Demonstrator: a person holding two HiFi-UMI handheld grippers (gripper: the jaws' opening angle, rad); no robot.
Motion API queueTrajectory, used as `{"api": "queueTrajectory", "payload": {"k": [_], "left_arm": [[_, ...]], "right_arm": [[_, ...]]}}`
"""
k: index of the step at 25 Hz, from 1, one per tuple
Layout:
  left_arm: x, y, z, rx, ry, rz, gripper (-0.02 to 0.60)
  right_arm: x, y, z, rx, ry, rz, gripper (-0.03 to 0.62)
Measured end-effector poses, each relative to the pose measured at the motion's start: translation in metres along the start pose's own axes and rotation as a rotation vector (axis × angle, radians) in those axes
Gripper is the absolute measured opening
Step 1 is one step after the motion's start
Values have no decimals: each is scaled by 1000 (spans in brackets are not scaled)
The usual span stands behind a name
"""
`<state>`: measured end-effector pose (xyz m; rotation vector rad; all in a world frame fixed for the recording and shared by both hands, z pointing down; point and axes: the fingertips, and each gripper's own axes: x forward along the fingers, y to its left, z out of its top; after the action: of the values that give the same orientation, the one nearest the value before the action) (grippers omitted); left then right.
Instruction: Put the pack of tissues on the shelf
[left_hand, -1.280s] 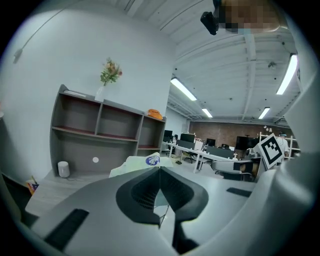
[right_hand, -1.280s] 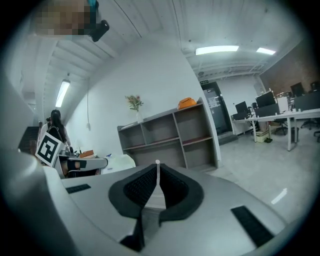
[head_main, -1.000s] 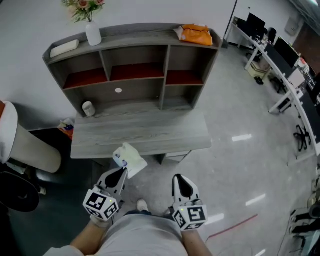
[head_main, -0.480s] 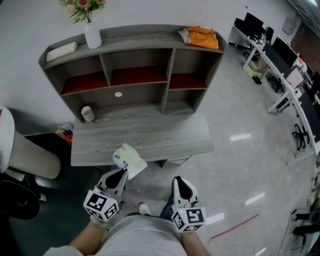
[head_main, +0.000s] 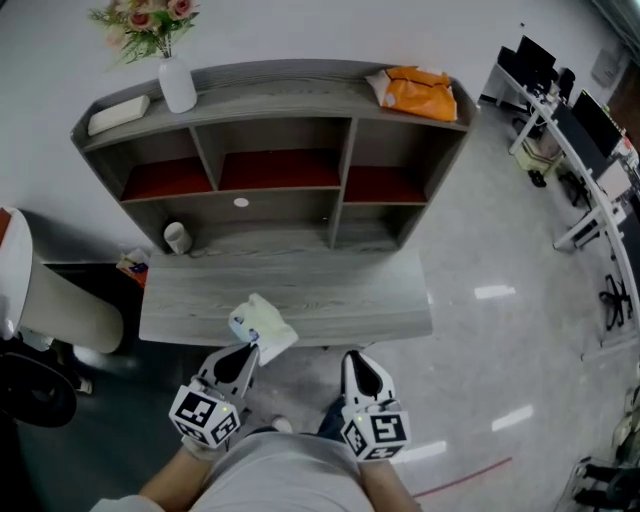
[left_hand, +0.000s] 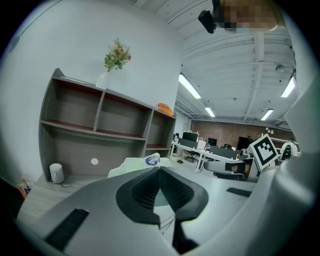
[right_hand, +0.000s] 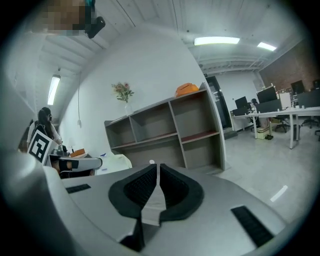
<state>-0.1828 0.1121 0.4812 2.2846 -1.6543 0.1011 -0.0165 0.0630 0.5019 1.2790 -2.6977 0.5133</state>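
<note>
The pack of tissues (head_main: 264, 327), pale with a blue round label, is pinched at its near end by my left gripper (head_main: 244, 352), which is shut on it just above the desk's front edge. In the left gripper view the pack (left_hand: 143, 162) sticks out beyond the closed jaws of the left gripper (left_hand: 159, 171). My right gripper (head_main: 358, 360) hangs beside it, shut and empty, short of the desk; the right gripper (right_hand: 157, 168) has its pads together. The grey shelf unit (head_main: 340, 178) with red-floored cubbies stands at the back of the desk (head_main: 330, 300).
On the shelf top stand a flower vase (head_main: 176, 86), a white flat box (head_main: 118, 114) and an orange bag (head_main: 421, 92). A white cup (head_main: 177, 238) sits at the desk's back left. A chair (head_main: 50, 310) is at the left; office desks (head_main: 575, 140) are at the right.
Both grippers and the view have moved forward toward the desk. The tissue pack, still held by the left gripper, now hangs over the desk's front edge.
</note>
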Motion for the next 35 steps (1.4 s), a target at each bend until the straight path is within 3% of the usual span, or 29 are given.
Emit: {"api": "queueTrajectory", "payload": {"k": [9, 20, 28, 35], "left_arm": [[80, -20, 31, 16, -6, 65, 18], [195, -62, 91, 60, -68, 69, 17], [269, -78, 113, 111, -68, -4, 17], [331, -70, 136, 146, -68, -128, 17]], "right_arm": [[45, -76, 50, 12, -28, 81, 31], [60, -174, 99, 3, -71, 117, 31], [56, -227, 110, 26, -88, 41, 31], [61, -258, 116, 64, -116, -104, 31]]}}
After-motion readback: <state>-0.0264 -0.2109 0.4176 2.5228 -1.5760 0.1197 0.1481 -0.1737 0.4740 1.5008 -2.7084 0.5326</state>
